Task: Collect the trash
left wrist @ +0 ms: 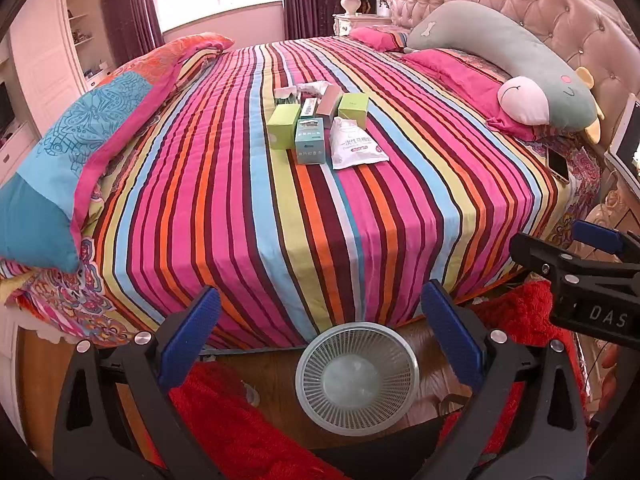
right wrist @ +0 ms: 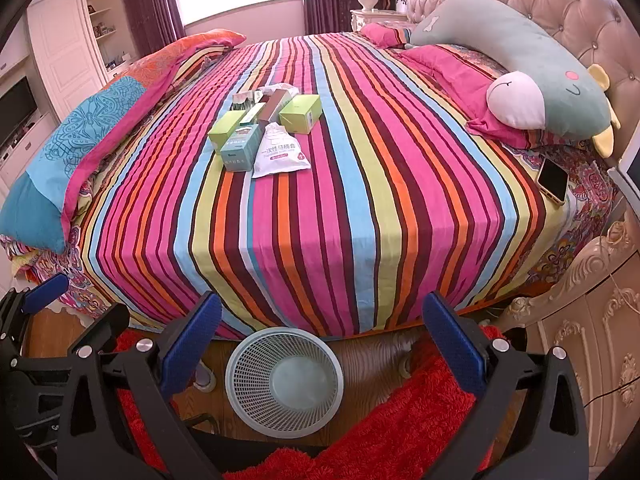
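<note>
A pile of trash lies mid-bed on the striped sheet: a white plastic pouch [left wrist: 354, 145] [right wrist: 280, 154], a teal box [left wrist: 310, 141] [right wrist: 240, 148], two green boxes [left wrist: 283, 126] [left wrist: 353, 107] [right wrist: 301, 113], a pink-brown box [left wrist: 329, 101] and crumpled wrappers [left wrist: 310, 87] behind. A pale mesh wastebasket [left wrist: 357, 376] [right wrist: 284, 376] stands empty on the floor at the bed's foot. My left gripper [left wrist: 320, 332] hangs open above the basket, holding nothing. My right gripper [right wrist: 322, 334] is open too, empty, also over the basket; it shows at the left wrist view's right edge [left wrist: 576, 256].
A long grey plush toy [left wrist: 508, 60] and pink pillows lie by the tufted headboard [left wrist: 560, 4]. A folded patterned quilt [left wrist: 80, 140] runs along the bed's left side. A phone [right wrist: 553, 180] rests at the right bed edge. Red shaggy rug [right wrist: 400, 432] covers the wood floor; an ornate nightstand [right wrist: 592, 344] stands right.
</note>
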`<action>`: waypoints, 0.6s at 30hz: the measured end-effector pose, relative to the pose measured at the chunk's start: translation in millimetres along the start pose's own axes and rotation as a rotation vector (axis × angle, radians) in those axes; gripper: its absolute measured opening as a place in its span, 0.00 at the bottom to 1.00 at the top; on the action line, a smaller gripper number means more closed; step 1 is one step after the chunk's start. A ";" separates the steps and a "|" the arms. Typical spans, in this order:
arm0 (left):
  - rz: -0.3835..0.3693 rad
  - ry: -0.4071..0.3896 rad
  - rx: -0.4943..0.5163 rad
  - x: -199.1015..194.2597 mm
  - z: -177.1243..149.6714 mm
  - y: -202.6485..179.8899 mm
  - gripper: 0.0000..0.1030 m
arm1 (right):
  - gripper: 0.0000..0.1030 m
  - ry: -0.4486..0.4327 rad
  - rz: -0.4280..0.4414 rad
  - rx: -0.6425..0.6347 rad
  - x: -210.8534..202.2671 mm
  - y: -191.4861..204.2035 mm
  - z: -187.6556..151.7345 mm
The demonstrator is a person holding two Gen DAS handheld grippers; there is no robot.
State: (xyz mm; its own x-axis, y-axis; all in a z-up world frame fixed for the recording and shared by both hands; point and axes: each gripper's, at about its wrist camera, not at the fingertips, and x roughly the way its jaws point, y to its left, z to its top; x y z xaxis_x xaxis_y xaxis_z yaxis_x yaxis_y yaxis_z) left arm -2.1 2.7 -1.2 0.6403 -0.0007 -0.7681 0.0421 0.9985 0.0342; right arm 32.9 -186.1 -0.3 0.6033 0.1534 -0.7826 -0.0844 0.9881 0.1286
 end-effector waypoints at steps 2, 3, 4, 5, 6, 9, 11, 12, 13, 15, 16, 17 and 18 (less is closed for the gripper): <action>-0.001 0.002 -0.003 1.2 -2.0 1.9 0.94 | 0.94 0.001 -0.002 -0.002 0.6 0.4 -1.2; -0.002 0.003 -0.004 1.6 -2.5 2.2 0.94 | 0.94 0.003 -0.001 -0.002 1.2 0.5 -2.0; -0.002 0.004 -0.003 1.7 -2.4 1.9 0.94 | 0.94 0.004 -0.002 -0.003 1.8 0.6 -2.6; -0.003 0.003 -0.003 1.7 -2.4 1.7 0.94 | 0.94 0.006 -0.002 -0.003 2.1 0.6 -2.6; -0.002 0.003 -0.003 1.7 -2.6 2.0 0.94 | 0.94 0.007 -0.002 -0.004 2.4 0.9 -3.1; -0.007 0.006 -0.003 4.5 -5.9 5.0 0.94 | 0.94 0.011 -0.001 -0.007 2.9 1.1 -2.6; -0.017 0.010 -0.011 4.5 -5.2 5.2 0.94 | 0.94 0.012 -0.003 -0.010 2.9 1.1 -1.9; -0.022 0.009 -0.014 4.8 -5.9 6.8 0.94 | 0.94 0.012 -0.004 -0.010 2.8 1.3 -1.7; -0.018 0.008 -0.013 4.8 -5.7 5.9 0.94 | 0.94 0.012 -0.004 -0.009 2.4 1.1 -1.2; -0.019 0.006 -0.014 4.8 -6.1 6.5 0.94 | 0.94 0.013 -0.003 -0.009 2.5 1.1 -1.4; -0.023 0.005 -0.017 4.7 -6.7 7.3 0.94 | 0.94 0.013 -0.004 -0.010 2.5 1.2 -1.5; -0.026 0.006 -0.019 4.5 -5.6 6.7 0.94 | 0.94 0.012 -0.003 -0.011 2.4 1.0 -1.3; -0.030 0.006 -0.022 4.7 -5.8 6.9 0.94 | 0.94 0.012 -0.003 -0.012 2.3 1.2 -1.6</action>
State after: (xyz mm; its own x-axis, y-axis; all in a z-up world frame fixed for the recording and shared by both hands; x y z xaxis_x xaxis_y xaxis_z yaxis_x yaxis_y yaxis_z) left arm -3.3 9.9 -8.3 0.6342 -0.0303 -0.7726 0.0444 0.9990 -0.0028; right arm 33.0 -184.5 -2.9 0.5939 0.1501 -0.7904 -0.0916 0.9887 0.1190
